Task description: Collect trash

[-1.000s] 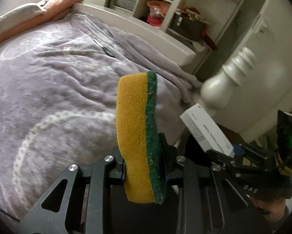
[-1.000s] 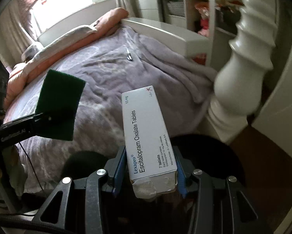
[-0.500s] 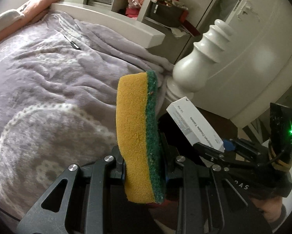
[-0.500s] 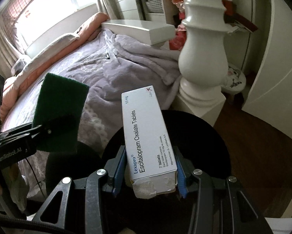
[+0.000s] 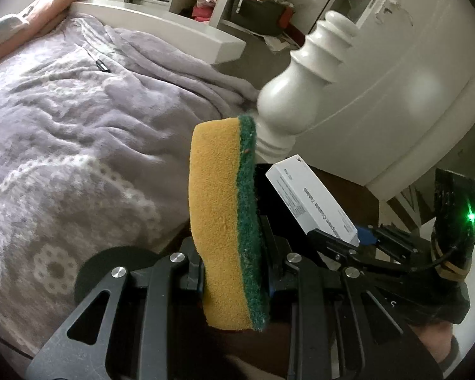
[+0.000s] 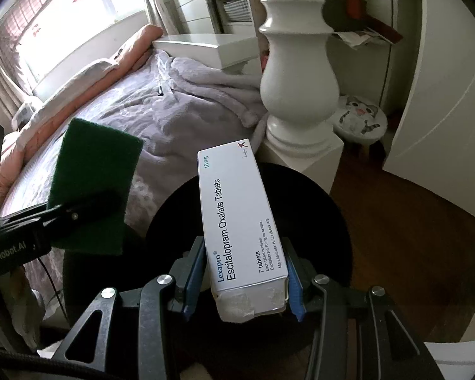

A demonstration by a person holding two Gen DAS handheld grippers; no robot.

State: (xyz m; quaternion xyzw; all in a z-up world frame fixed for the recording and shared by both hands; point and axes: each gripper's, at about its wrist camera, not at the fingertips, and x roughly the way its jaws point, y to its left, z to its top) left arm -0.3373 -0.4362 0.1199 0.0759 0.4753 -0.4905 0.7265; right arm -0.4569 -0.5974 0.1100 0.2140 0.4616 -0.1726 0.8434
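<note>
My left gripper point(image 5: 234, 272) is shut on a yellow sponge with a green scouring side point(image 5: 221, 221), held upright. In the right wrist view the sponge point(image 6: 94, 183) shows its green face at the left. My right gripper point(image 6: 242, 278) is shut on a white tablet box point(image 6: 237, 218) labelled Lexapro. The box point(image 5: 310, 202) also shows in the left wrist view, to the right of the sponge. A black round bin point(image 6: 319, 221) sits on the floor below and behind the box, beside the bed.
A bed with a lilac blanket point(image 5: 63, 126) fills the left. A white turned bedpost point(image 6: 296, 72) stands just beyond the bin. A white wardrobe point(image 5: 411, 79) is at the right, and a small cat-print stool point(image 6: 359, 117) on the wooden floor point(image 6: 411, 221).
Both grippers have moved right, away from over the bed toward the bedpost. The black bin has come into view under the box. Both grips are unchanged.
</note>
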